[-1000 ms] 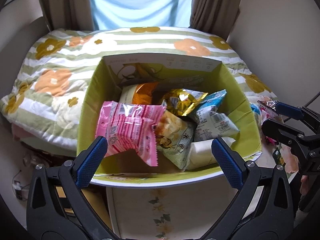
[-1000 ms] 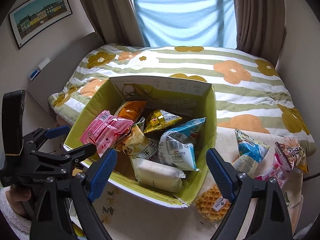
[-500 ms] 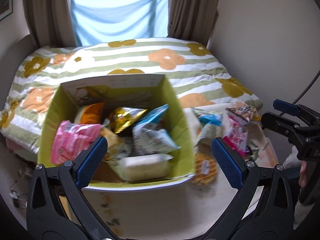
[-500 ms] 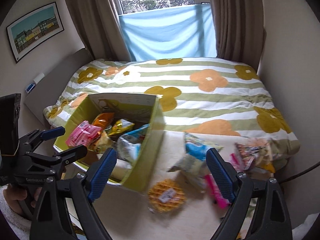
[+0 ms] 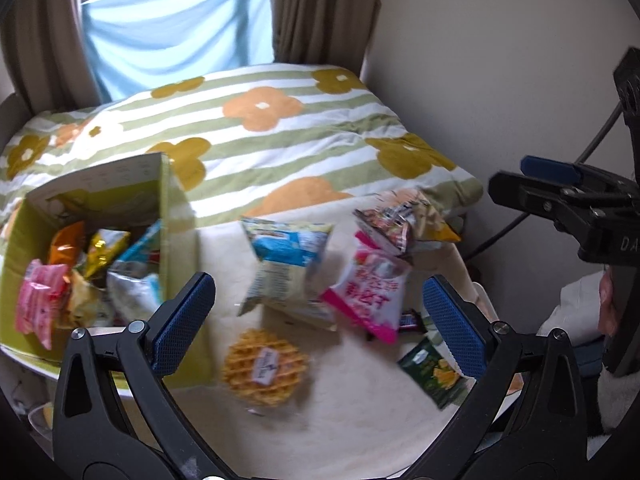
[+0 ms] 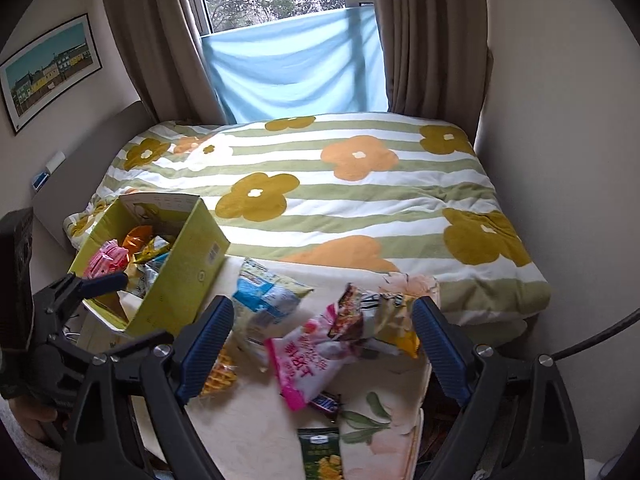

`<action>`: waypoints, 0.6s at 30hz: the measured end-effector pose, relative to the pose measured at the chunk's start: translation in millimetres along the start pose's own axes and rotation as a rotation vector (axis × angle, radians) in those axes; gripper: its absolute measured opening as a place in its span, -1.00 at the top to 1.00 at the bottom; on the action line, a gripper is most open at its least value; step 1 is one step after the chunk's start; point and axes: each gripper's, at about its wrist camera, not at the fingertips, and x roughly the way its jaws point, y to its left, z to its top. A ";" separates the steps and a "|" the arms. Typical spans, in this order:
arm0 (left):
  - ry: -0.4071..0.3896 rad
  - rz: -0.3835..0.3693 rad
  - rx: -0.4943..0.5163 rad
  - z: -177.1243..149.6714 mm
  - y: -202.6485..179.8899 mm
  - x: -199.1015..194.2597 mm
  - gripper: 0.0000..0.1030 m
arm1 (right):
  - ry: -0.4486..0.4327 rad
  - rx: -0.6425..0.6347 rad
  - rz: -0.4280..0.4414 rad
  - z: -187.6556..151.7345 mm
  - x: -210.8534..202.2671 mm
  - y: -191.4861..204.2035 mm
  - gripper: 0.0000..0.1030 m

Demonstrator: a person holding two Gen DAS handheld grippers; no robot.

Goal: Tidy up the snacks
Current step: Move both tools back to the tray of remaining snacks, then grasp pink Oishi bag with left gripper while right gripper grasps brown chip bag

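Observation:
A yellow-green cardboard box (image 5: 172, 236) (image 6: 192, 276) holding several snack packs stands at the left on the cream table. Loose snacks lie to its right: a round waffle (image 5: 266, 366) (image 6: 220, 372), a blue-and-white bag (image 5: 286, 266) (image 6: 266, 300), a pink pack (image 5: 366, 290) (image 6: 306, 354), a dark-and-yellow bag (image 5: 404, 220) (image 6: 380, 316), a small dark bar (image 5: 410, 320) (image 6: 326, 400) and a green pack (image 5: 434, 370) (image 6: 322, 454). My left gripper (image 5: 320, 320) hangs open above the waffle and bags, holding nothing. My right gripper (image 6: 322, 352) is open above the pink pack, empty.
Behind the table lies a bed with a flowered striped blanket (image 6: 320, 192). A wall (image 5: 500, 80) closes the right side, curtains and a window the far end. A person's hand (image 5: 608, 304) holds the right gripper. A black cable (image 6: 592, 340) runs at the right.
Both grippers have swung to the right, from over the box to over the loose snacks on the table. Both stayed open and empty; the box now sits at the left of both views.

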 end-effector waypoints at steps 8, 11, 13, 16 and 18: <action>0.101 -0.051 0.099 -3.7 -36.0 58.0 -1.00 | 0.091 0.017 0.003 -17.8 45.2 -37.3 -0.72; 0.137 -0.072 0.139 -3.6 -43.2 83.4 -1.00 | 0.123 0.026 0.004 -25.1 62.9 -45.4 -0.72; 0.161 -0.093 0.161 -6.1 -45.9 98.9 -1.00 | 0.145 0.044 0.009 -28.3 74.6 -51.5 -0.72; 0.184 -0.114 0.188 -10.8 -47.5 115.3 -1.00 | 0.177 0.043 0.011 -31.1 93.0 -53.5 -0.72; 0.191 -0.127 0.196 -11.7 -47.7 125.3 -1.00 | 0.199 0.040 0.019 -32.4 106.3 -52.9 -0.72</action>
